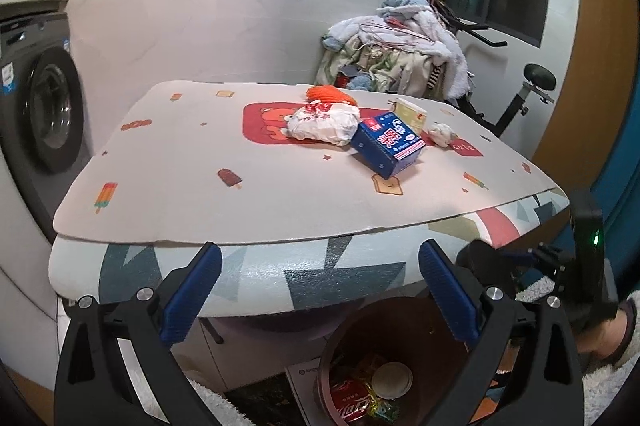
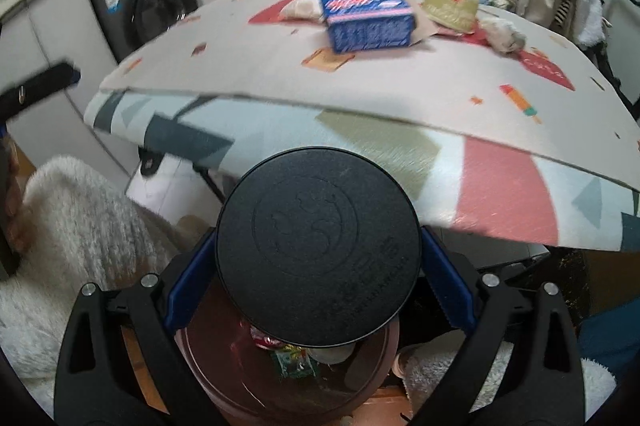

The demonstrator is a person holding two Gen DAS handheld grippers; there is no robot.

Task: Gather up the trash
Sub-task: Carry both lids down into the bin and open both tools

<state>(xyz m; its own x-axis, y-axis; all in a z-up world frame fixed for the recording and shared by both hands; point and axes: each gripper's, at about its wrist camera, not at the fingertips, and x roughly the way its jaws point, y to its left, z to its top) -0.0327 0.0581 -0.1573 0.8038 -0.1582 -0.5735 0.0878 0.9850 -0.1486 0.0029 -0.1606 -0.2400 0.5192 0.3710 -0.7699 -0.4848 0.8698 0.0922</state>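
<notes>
My right gripper (image 2: 318, 266) is shut on a round black container (image 2: 318, 242) and holds it above a brown trash bin (image 2: 360, 374) that has wrappers inside. My left gripper (image 1: 320, 290) is open and empty, in front of the table's edge and above the same bin (image 1: 340, 338). On the table (image 1: 200, 162) lie a blue box (image 1: 387, 143), a crumpled white bag (image 1: 324, 122), an orange item (image 1: 330, 94), a yellow carton (image 1: 412, 112) and a crumpled tissue (image 1: 440, 134). The blue box (image 2: 368, 16), carton (image 2: 450, 4) and tissue (image 2: 502, 32) also show in the right wrist view.
A washing machine (image 1: 44, 106) stands left of the table. A heap of clothes (image 1: 400, 46) lies on an exercise bike (image 1: 536, 82) behind it. The bin holds a red can (image 1: 352, 402) and a white lid (image 1: 392, 380). White fluffy fabric (image 2: 72, 226) is at the left.
</notes>
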